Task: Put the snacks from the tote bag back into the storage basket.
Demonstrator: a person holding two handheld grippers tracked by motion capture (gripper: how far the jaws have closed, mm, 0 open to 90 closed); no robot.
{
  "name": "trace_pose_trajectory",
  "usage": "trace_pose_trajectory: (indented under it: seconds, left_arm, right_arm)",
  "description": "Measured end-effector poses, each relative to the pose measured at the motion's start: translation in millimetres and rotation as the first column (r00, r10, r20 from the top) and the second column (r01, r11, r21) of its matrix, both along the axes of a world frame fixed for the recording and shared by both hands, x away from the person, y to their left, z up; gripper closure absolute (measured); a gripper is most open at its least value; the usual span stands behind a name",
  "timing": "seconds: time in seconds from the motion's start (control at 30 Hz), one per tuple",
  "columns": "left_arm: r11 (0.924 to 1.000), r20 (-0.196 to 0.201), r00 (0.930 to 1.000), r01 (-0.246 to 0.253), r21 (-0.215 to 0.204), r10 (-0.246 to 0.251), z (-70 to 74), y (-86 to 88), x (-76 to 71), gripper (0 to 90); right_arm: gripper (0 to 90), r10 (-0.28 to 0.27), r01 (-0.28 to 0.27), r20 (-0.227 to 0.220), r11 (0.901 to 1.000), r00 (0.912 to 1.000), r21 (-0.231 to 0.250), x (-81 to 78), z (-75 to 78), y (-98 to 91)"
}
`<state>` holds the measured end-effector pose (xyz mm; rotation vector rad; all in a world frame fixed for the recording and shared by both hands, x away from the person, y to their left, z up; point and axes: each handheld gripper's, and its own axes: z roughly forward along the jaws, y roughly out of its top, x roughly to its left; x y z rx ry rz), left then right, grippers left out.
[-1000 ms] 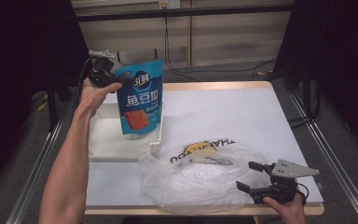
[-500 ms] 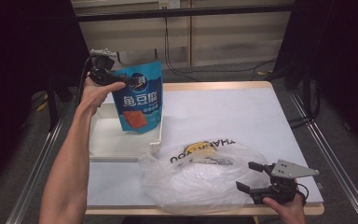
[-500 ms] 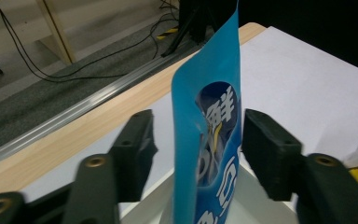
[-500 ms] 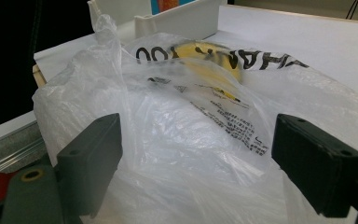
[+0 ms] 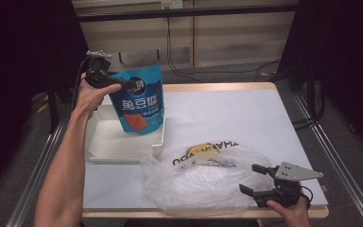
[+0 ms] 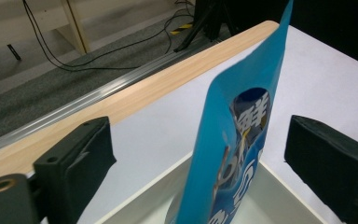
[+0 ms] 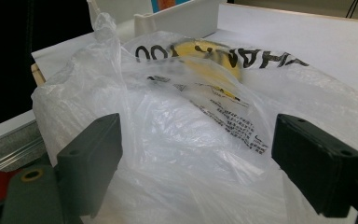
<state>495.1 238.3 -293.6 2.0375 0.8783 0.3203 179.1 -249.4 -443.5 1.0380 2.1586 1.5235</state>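
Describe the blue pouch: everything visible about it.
The blue pouch is a glossy, flat snack bag with white characters, a round dark logo near the top and an orange picture lower down. It stands upright with its bottom in the white tray. Its top edge sits between the jaws of the left gripper, which have just been opening; in the left gripper view both pads stand clear of it, so nothing grips it. Whether it leans on the tray's wall I cannot tell.
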Motion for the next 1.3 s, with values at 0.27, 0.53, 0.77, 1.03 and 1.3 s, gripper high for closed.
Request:
trace_pose_trajectory:
  seconds: [0.27, 0.53, 0.77, 1.03, 1.3]
  left_arm:
    - [0.9992, 0.007, 1.0000, 0.001, -0.040, -0.001, -3.6, 9.6, -1.8, 3.4]
    - [0.9976, -0.009, 0.9996, -0.026, -0.064, 0.026, -7.5, 19.6, -6.3, 3.4]
    - [0.9963, 0.029, 0.9980, -0.055, -0.066, 0.057, -6.4, 27.3, -20.1, 4.8]
    - [0.9921, 0.080, 0.9915, -0.097, -0.080, 0.103, -2.4, 41.4, -43.2, 6.3]
    - [0.9939, 0.114, 0.9894, -0.081, -0.075, 0.089, 3.2, 48.2, -67.1, 6.3]
  right_arm:
    - [16.5, -0.004, 0.004, 0.000, 1.0000, 1.0000, 0.001, 2.3, -1.5, -1.2]
    - [16.5, -0.016, 0.016, 0.002, 0.9999, 0.9999, 0.005, 3.6, -2.1, -4.0]
    - [16.5, -0.021, 0.021, 0.002, 0.9997, 0.9998, 0.008, 4.3, -2.5, -5.3]
    - [16.5, -0.033, 0.033, 0.015, 0.9994, 0.9993, 0.007, 1.9, 0.2, -5.4]
    - [15.7, -0.059, 0.059, 0.031, 0.9983, 0.9978, 0.004, 1.2, 4.2, -3.7]
